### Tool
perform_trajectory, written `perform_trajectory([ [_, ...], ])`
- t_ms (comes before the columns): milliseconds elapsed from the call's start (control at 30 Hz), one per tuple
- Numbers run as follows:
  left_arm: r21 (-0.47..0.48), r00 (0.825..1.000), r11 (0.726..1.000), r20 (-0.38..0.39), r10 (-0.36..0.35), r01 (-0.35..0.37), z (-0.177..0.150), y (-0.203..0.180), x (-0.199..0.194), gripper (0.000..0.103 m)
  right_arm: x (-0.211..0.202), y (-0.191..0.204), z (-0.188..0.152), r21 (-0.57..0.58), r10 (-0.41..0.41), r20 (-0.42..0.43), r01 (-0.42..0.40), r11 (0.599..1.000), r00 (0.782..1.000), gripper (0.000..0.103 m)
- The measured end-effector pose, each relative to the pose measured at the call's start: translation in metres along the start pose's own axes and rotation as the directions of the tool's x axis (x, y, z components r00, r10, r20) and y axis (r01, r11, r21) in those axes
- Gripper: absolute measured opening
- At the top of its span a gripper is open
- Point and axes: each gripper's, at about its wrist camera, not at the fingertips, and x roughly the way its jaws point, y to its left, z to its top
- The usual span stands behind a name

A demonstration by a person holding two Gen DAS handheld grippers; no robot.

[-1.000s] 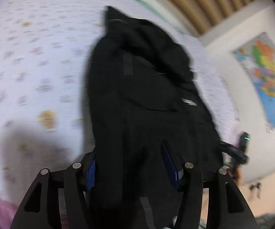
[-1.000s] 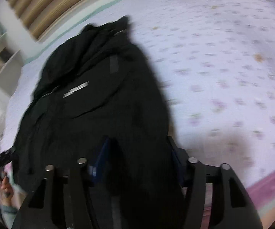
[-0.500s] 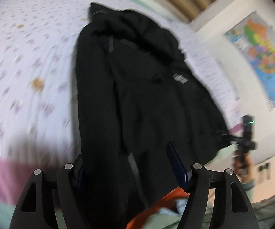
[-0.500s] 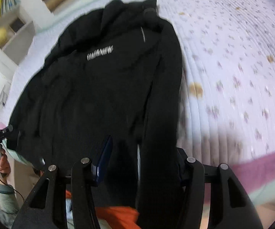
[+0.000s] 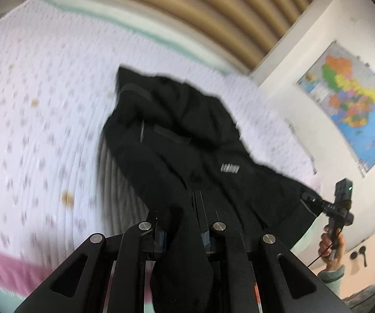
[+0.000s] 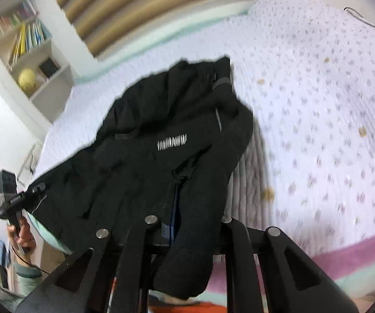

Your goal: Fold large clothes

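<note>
A large black hooded jacket [image 5: 187,140] with a small white chest logo lies stretched over a white flower-print bed [image 5: 36,120]. It also shows in the right wrist view [image 6: 161,140]. My left gripper [image 5: 182,208] is shut on the jacket's lower edge, and black cloth hangs down between its fingers. My right gripper [image 6: 195,208] is shut on the opposite lower edge, with a fold of cloth draped over it. Each view shows the other gripper, hand-held, off to the side, in the left wrist view [image 5: 338,203] and in the right wrist view [image 6: 12,198].
The bed has a pink and mint border [image 6: 343,250] at its near edge. A slatted headboard [image 5: 213,5] runs along the far side. A map [image 5: 354,99] hangs on the right wall. A bookshelf [image 6: 28,52] stands at the left.
Both grippers have closed on the jacket's lower edge and lifted it. The views have tilted up from the bed towards the headboard and walls.
</note>
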Motion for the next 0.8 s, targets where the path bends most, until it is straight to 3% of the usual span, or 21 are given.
perform_trajectory([
  [167,-0.079,0.997,0.995,0.067,-0.049,0.054,0.051,0.009,0.006,0.015,0.003,-0.013,0.044,0.106,0.029,0.102,-0.039,0.994,0.994,0.018],
  [400,-0.043,0.991,0.999,0.130,0.023,-0.018,0.134,0.000,0.040,0.016,0.035,-0.011,0.127,0.148,0.038,0.169,-0.064,0.987,0.985,0.018],
  [600,-0.056,0.978,0.991,0.161,0.132,-0.124,0.203,0.006,0.101,0.019,0.099,-0.012,0.195,0.145,-0.056,0.222,0.024,0.989,0.973,0.019],
  [667,-0.044,0.966,0.982,0.179,0.187,-0.182,0.217,0.010,0.126,0.020,0.129,-0.016,0.207,0.165,-0.079,0.233,0.041,0.985,0.969,0.020],
  [800,-0.053,0.944,0.960,0.170,0.281,-0.276,0.235,0.030,0.191,0.020,0.193,-0.017,0.225,0.137,-0.209,0.206,0.183,0.973,0.956,0.023],
])
